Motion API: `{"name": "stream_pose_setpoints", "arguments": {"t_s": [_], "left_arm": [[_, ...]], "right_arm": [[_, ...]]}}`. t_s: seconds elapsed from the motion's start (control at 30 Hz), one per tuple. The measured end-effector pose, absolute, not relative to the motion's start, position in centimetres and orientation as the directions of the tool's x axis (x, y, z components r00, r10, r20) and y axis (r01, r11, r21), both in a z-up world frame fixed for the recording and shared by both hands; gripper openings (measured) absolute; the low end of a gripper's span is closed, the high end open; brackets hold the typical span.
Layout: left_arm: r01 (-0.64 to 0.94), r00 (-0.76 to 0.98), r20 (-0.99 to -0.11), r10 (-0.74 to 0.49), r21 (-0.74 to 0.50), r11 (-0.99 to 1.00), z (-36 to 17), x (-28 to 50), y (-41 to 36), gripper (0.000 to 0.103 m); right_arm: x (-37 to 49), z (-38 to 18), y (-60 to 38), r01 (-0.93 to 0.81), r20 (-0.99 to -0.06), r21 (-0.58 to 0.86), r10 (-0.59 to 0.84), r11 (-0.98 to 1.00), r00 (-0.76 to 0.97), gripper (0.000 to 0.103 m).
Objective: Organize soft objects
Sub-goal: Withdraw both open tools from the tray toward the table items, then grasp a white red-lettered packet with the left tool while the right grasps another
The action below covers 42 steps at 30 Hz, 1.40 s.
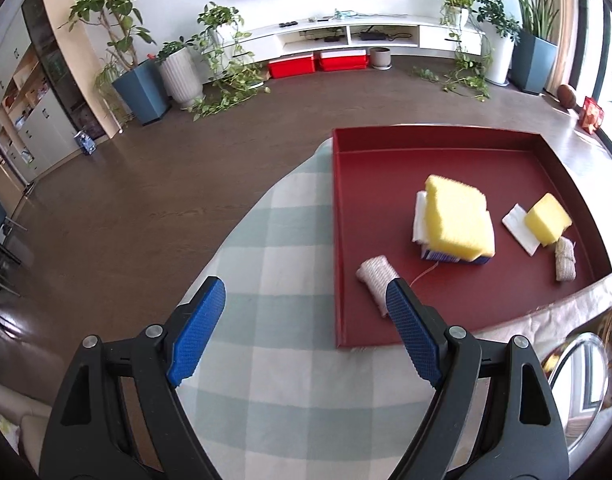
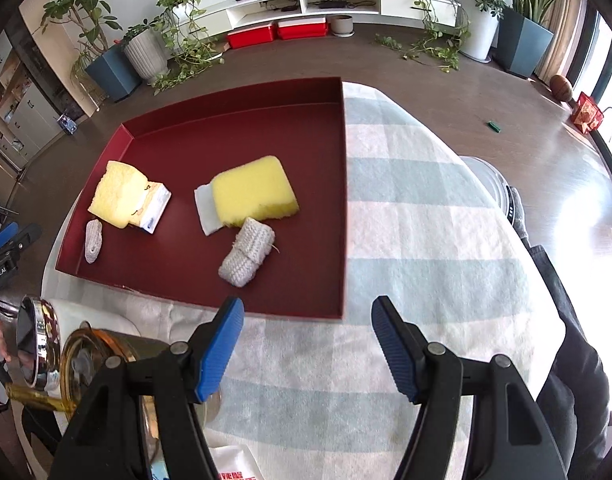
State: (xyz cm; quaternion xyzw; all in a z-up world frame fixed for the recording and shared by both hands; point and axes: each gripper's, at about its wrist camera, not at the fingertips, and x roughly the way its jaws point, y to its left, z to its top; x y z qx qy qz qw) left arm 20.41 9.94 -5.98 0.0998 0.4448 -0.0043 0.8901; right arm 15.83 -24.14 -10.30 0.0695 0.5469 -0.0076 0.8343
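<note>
Hovering agape and empty, both tongs, left [image 1: 306, 310] and right [image 2: 308, 330], seem between picks; next likely grasps a knit roll [image 2: 247, 251] inside the red tray [image 2: 233, 124].

red tray [image 2: 209, 128], yellow sponges [image 2: 253, 192], knitted rolls [image 2: 247, 252]

Yellow sponges [image 2: 254, 191], knitted rolls [image 2: 247, 257], lying in red tray [image 2: 233, 120]

Checked blanket [image 2: 418, 208], potted plants [image 1: 137, 80], red boxes [image 1: 291, 65]
</note>
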Motion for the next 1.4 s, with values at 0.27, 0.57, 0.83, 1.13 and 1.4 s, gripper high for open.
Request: {"name": "stream_pose_setpoints", "arguments": {"t_s": [0.27,0.57,0.83,1.13,1.4], "left_arm": [[0.045,0.580,-0.807,0.113,0.170,0.984,-6.8,16.1,13.2,0.083],[0.050,0.542,-0.834,0.104,0.156,0.987,-8.1,10.9,13.9,0.083],[0.107,0.520,-0.851,0.078,0.156,0.982,-9.2,7.3,11.8,0.083],[0.240,0.497,-0.868,-0.003,0.134,0.961,-9.2,3.7,7.3,0.083],[0.367,0.432,-0.901,-0.037,0.138,0.920,-11.2,0.2,3.5,0.083]], "right_arm": [[11.0,-10.8,-26.1,0.136,-0.919,0.090,0.029,0.987,0.394,0.069],[5.3,-12.9,-26.4,0.160,-0.932,0.124,0.060,0.979,0.357,0.069],[2.8,-14.5,-24.6,0.135,-0.939,0.147,0.096,0.980,0.331,0.069],[1.9,-14.4,-22.6,0.096,-0.932,0.170,0.129,0.981,0.337,0.069],[2.3,-15.0,-20.7,0.040,-0.937,0.167,0.146,0.985,0.319,0.069]]}}
